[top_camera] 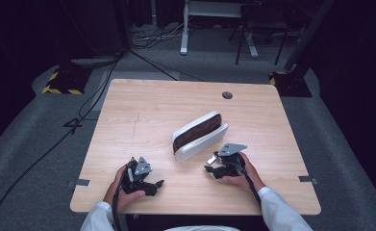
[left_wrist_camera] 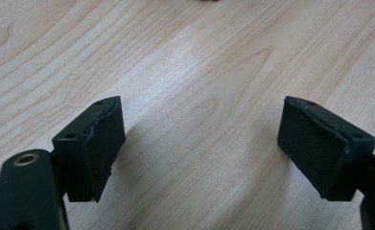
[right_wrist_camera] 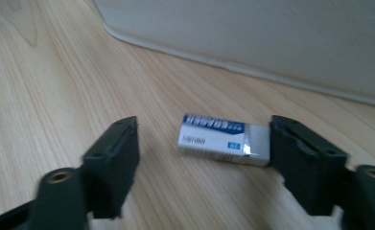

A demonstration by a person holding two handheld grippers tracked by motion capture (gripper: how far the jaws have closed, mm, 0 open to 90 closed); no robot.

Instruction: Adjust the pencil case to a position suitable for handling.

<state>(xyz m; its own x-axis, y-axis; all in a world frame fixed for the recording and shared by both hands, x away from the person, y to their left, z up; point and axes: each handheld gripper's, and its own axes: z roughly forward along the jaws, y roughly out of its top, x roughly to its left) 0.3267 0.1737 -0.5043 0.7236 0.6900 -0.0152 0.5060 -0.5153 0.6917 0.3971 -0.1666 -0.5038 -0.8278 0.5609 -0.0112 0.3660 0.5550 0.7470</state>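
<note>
— Since the eraser (right_wrist_camera: 224, 139) lies flat on the tabletop (top_camera: 142, 110) just beside the open pencil case (top_camera: 199, 135), why are the right gripper (right_wrist_camera: 204, 158) fingers spread wide around it?

— Likely to straddle it; one finger already touches its end, nothing gripped.

— And the left gripper (left_wrist_camera: 199, 148)?

— Fingers wide apart, empty, low over bare wood, apparently waiting.

One counter (top_camera: 142, 110) carries one white pencil case (top_camera: 200, 136) and one eraser (right_wrist_camera: 223, 139) in a blue-and-white sleeve. Two hand-held grippers are present: the left hand-held gripper (top_camera: 149, 185) and the right hand-held gripper (top_camera: 213, 168).
</note>
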